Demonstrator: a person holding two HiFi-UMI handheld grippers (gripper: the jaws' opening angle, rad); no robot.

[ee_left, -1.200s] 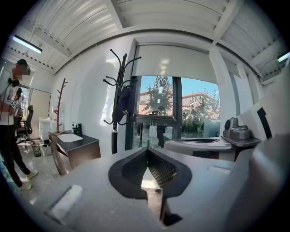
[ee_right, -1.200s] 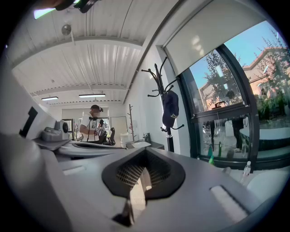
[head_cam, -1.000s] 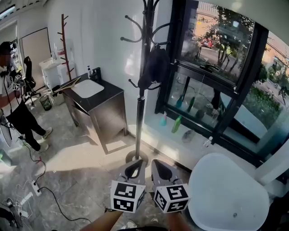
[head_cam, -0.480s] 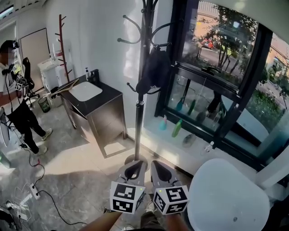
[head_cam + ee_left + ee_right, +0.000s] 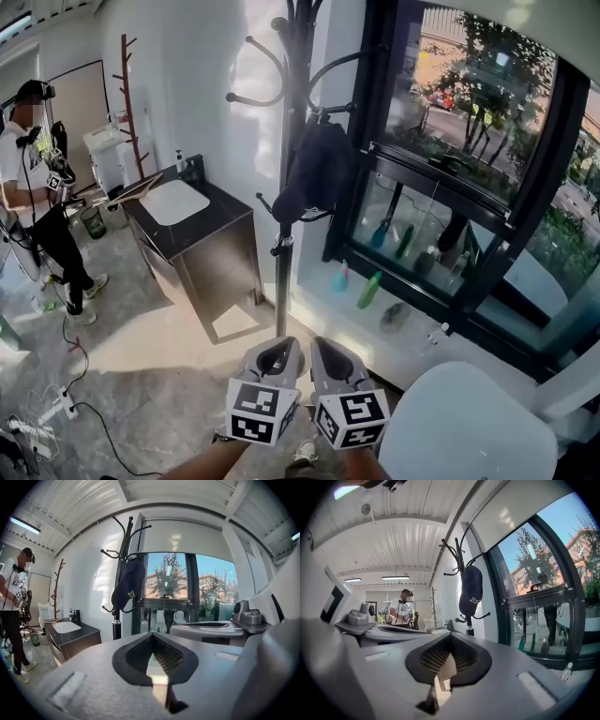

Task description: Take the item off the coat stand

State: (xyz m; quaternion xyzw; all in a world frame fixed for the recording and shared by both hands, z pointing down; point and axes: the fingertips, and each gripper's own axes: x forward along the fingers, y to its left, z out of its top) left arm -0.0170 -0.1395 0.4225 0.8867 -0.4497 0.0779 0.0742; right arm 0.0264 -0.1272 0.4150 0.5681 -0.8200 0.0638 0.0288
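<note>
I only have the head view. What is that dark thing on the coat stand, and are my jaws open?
Observer: The right gripper view shows a dark cap with white lettering, hanging on the coat stand.
Operator: Left gripper?
Observer: The left gripper is shut, nothing between its jaws.
Operator: Right one?
Observer: The right gripper is shut too, empty, with the cap well ahead of it.

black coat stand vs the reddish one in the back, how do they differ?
The black coat stand has curved hooks; the reddish stand has straight angled pegs. The black coat stand carries a dark cap; the reddish stand looks bare. The black one stands close, beside the window; the reddish one is far back in the room. Both stand upright.
</note>
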